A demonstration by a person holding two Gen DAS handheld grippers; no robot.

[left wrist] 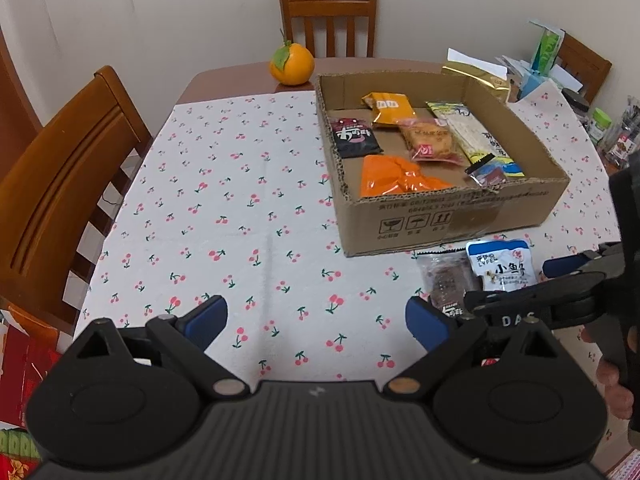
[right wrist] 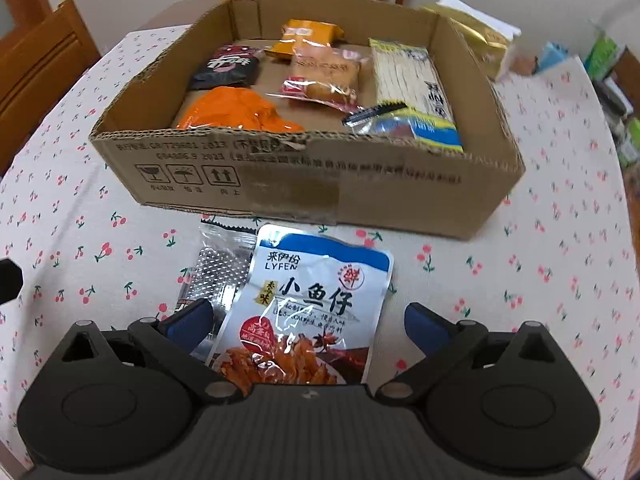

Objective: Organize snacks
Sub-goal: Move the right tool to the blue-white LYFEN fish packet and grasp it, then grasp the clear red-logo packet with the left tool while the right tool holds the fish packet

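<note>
A white-and-blue foil snack pouch printed with fish strips (right wrist: 316, 300) is seen lying flat on the cherry-patterned cloth of the counter (right wrist: 520, 280), just in front of the near wall of the shallow brown cardboard box (right wrist: 304, 184). A clear, silver-backed snack packet (right wrist: 224, 264) is partly tucked under the pouch's left edge. The right tongs (right wrist: 308, 320) are held spread wide above the pouch, with the blue pads on either side of it and no pressing visible. Inside the box are laid an orange crinkled bag (right wrist: 236, 114), a black-and-red packet (right wrist: 226, 66), a yellow-orange packet (right wrist: 306, 36), a clear pastry packet (right wrist: 324, 76) and a long pale noodle pack (right wrist: 408, 80). The left tongs (left wrist: 316, 320) are held spread and empty over bare cloth, left of the box. A round orange fruit with a leaf (left wrist: 291, 63) is set beyond the box's far left corner.
</note>
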